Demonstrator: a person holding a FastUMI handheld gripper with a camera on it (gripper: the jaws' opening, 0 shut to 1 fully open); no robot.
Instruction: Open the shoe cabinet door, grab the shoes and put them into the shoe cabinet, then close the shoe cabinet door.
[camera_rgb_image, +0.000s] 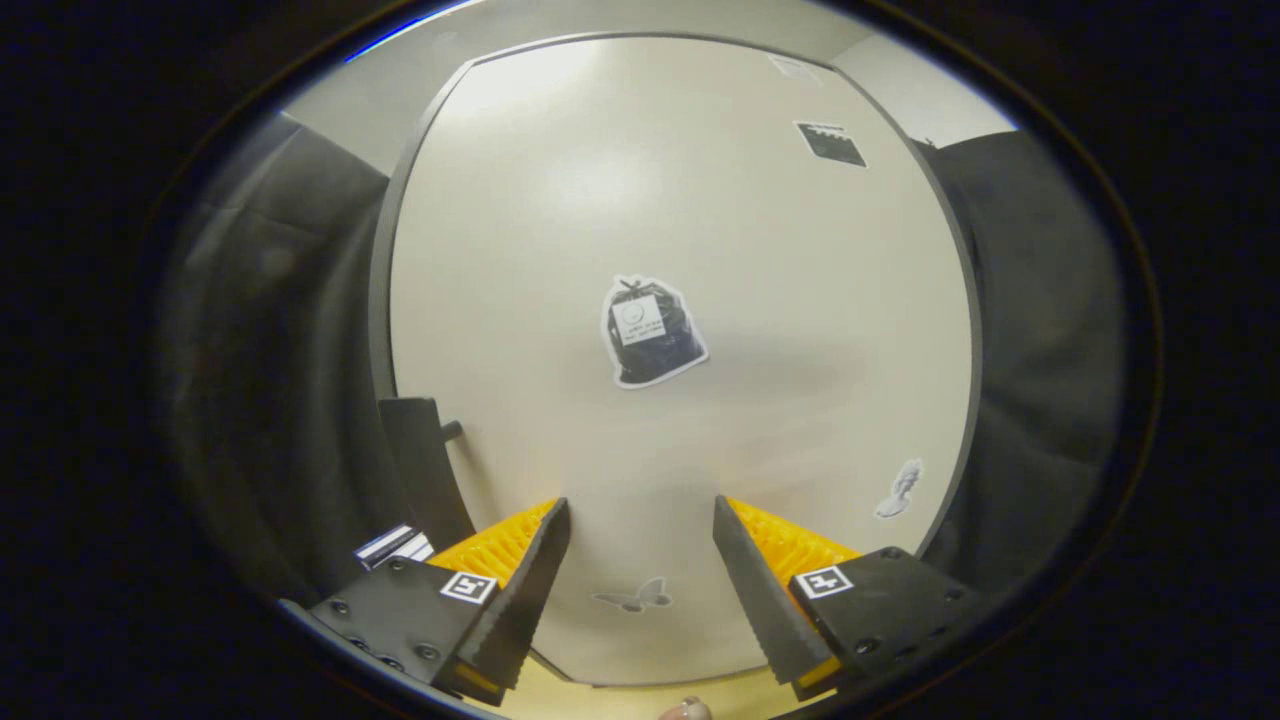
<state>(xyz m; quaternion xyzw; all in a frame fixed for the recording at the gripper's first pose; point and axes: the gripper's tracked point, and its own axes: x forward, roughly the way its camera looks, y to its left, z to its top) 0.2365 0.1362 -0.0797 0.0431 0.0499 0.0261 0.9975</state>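
The shoe cabinet's pale door (700, 230) faces me close up and looks shut against its dark frame. A dark handle (425, 460) stands off its left edge, just beyond my left finger. My gripper (640, 515) is open with nothing between its fingers, pointing at the lower middle of the door. A sticker of a black bag (652, 332) sits at the door's centre.
Smaller stickers dot the door: a butterfly (633, 596) low between my fingers, a pale figure (900, 490) at the lower right, a dark label (830, 143) at the upper right. Black cloth (270, 350) hangs on both sides of the cabinet. A wooden floor strip (640, 700) lies below.
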